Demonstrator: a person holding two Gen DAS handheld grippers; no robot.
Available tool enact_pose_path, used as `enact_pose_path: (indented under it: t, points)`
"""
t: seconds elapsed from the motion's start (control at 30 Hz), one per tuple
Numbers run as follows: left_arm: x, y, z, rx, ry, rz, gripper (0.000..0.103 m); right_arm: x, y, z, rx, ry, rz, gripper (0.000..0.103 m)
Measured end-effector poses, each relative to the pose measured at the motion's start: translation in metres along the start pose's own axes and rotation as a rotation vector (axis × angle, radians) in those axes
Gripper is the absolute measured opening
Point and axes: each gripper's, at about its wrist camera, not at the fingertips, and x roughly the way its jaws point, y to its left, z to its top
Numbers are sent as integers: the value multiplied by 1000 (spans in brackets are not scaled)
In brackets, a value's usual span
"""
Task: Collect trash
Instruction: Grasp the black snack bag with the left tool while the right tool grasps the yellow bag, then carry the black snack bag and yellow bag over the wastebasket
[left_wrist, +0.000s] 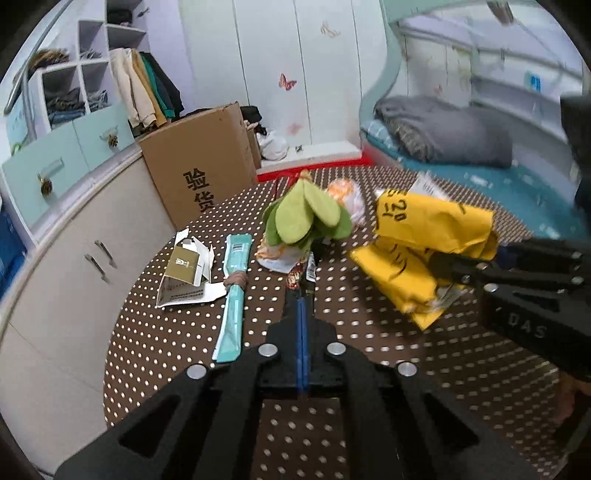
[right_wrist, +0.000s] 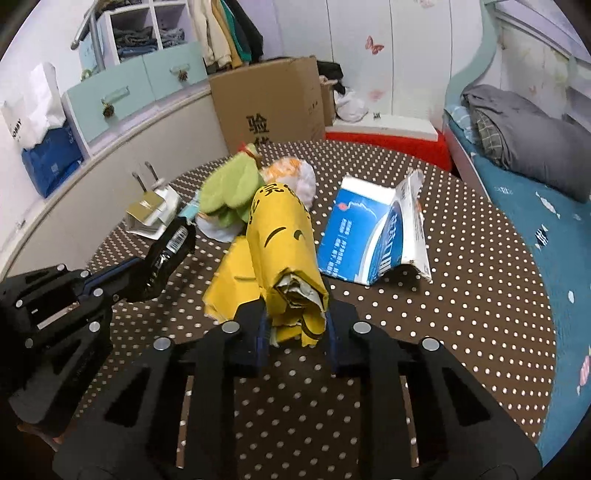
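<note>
the right gripper (right_wrist: 295, 325) jaws pinch the near end of the crumpled yellow paper wrapper (right_wrist: 280, 236) at tabletop centre. it looks light and crushable. the left gripper (left_wrist: 303, 295) jaws are fully closed on a thin dark wrapper (right_wrist: 166, 254).

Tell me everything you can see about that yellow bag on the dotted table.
The yellow bag looks like crumpled, glossy paper or plastic, printed with black characters and curved strokes. It is rolled into a rough tube with a silvery grey lining showing at its open near end. The right tongs are shut on that end. Its lower yellow folds spread onto the dotted tablecloth, beside a blue and white carton.
</note>
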Motion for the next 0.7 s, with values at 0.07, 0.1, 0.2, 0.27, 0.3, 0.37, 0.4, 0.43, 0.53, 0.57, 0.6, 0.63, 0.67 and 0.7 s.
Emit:
enact_pose_path:
  t: [0.07,0.1,0.2,0.27,0.3,0.37,0.4,0.43,0.53,0.57,0.6,0.63,0.67,0.7]
  points:
    - [-10,3,-1,-22,-13,-16,0,-10,4,-1,-6,-20,-1,22]
    - [-15,4,-2,-33,-20,-25,0,-17,7,-1,-7,-31,1,22]
    - [-36,8,-3,-67,-51,-44,0,-34,17,-1,-19,-59,6,22]
    - [-54,13,-4,-95,-83,-55,0,-44,28,-1,-35,-72,12,22]
    - [-61,16,-5,-102,-94,-55,0,-48,32,0,-43,-78,11,22]
    - [-78,24,-9,-121,-123,-47,0,-56,44,0,-61,-86,20,22]
    - [-88,29,-12,-135,-138,-42,0,-61,52,-1,-69,-91,31,22]
    - [-96,34,-14,-145,-148,-39,0,-65,58,-1,-78,-94,35,22]
    - [-118,51,-27,-182,-179,-27,0,-73,83,-4,-110,-97,73,22]
    - [-124,57,-32,-195,-186,-22,0,-74,90,-5,-120,-95,84,22]
    - [-132,67,-39,-215,-195,-16,0,-75,102,-7,-133,-91,107,22]
    - [-137,73,-44,-228,-199,-11,0,-76,113,-9,-146,-87,125,22]
    - [-143,81,-50,-245,-203,0,0,-76,125,-11,-164,-79,142,22]
    - [-149,93,-60,-269,-205,14,0,-76,135,-14,-174,-75,158,22]
